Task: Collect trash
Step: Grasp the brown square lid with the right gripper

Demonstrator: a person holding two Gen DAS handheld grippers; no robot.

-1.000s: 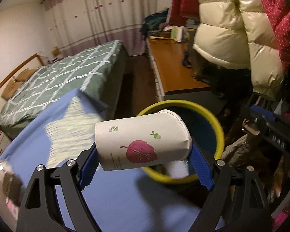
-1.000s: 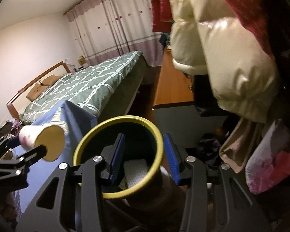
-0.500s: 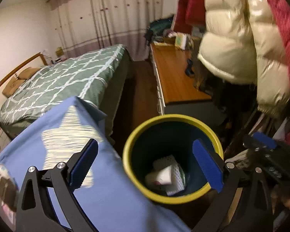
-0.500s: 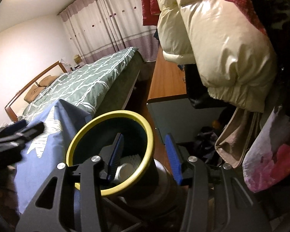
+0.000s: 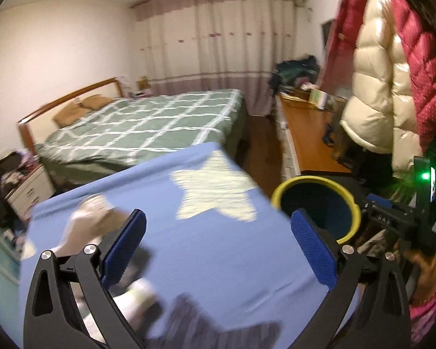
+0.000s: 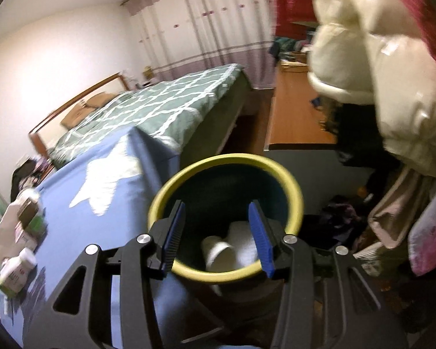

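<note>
A dark bin with a yellow rim (image 6: 293, 186) stands beside the blue star-patterned cloth (image 6: 101, 203); it also shows in the left wrist view (image 5: 352, 203). A white paper cup (image 6: 215, 251) and white crumpled trash (image 6: 241, 244) lie inside it. My right gripper (image 6: 218, 238) is open and empty, right over the bin's near rim. My left gripper (image 5: 218, 244) is wide open and empty, above the blue cloth (image 5: 212, 250), left of the bin. Blurred trash lies near its left finger: a pale crumpled item (image 5: 87, 221) and a white object (image 5: 136, 299).
A small bottle (image 6: 14, 273) and boxes (image 6: 29, 218) lie at the cloth's left end. A green checked bed (image 5: 148, 125) is behind, a wooden desk (image 5: 308, 139) to the right. Puffy coats (image 5: 386, 67) hang at right. Clutter lies on the floor (image 6: 340, 218).
My left gripper opened and dropped the paper cup into the bin, then swung left over the blue cloth. My right gripper stays over the bin, now slightly wider.
</note>
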